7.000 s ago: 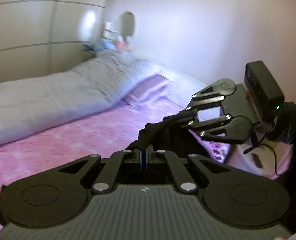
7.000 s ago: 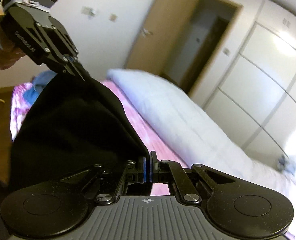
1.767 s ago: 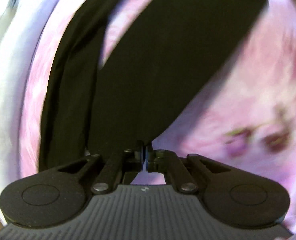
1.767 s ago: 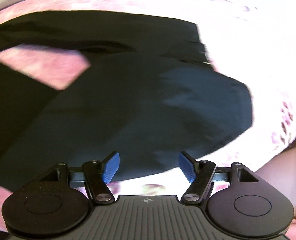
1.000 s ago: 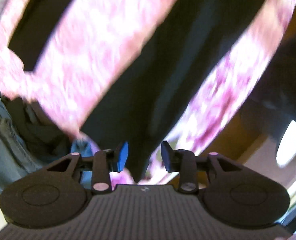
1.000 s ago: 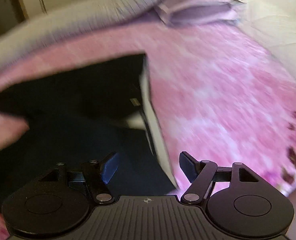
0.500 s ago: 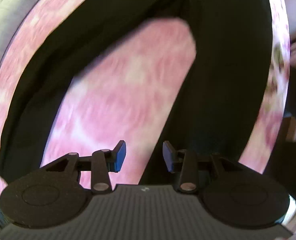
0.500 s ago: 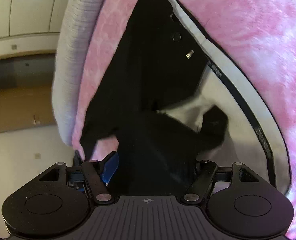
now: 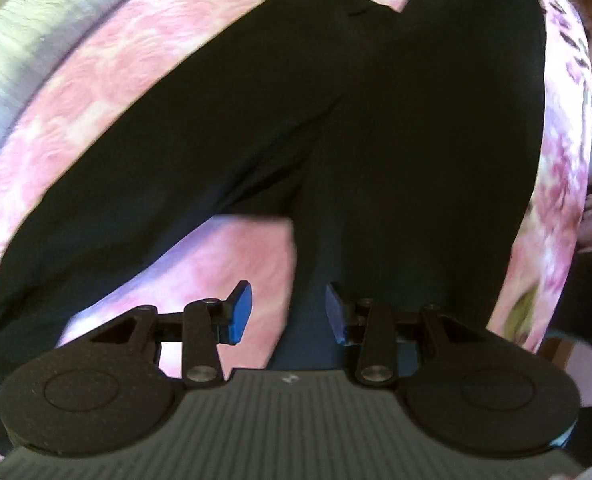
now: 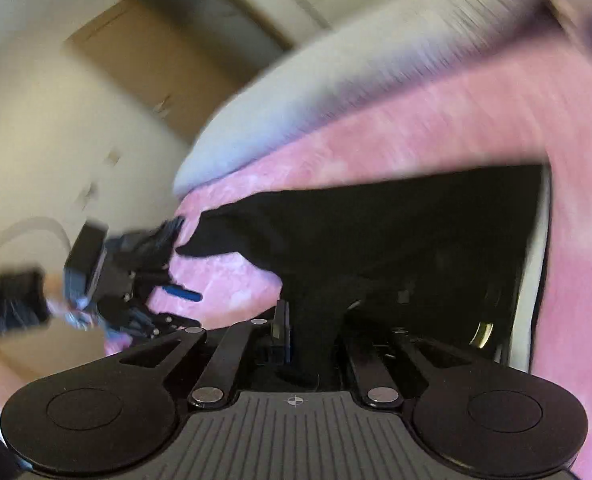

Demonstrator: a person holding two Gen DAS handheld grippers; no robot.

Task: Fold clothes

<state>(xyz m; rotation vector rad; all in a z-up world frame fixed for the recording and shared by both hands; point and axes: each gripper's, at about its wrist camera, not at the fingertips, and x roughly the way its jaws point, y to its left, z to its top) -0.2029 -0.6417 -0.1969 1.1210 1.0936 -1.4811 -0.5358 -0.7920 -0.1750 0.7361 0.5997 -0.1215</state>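
Lying spread on the pink bed cover [image 9: 108,80], the black trousers [image 9: 395,128] run lengthwise away from the left hand-held gripper [image 9: 288,312], which hangs open and empty over the near leg's inner edge. The right hand-held gripper [image 10: 311,336] is at the waistband end, clamped on bunched black cloth. Judged from this, the left is nearer the leg ends.

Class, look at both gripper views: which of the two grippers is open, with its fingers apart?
The left gripper: its blue pads stand apart above the black trousers on the pink bedspread. The right gripper is shut on them.
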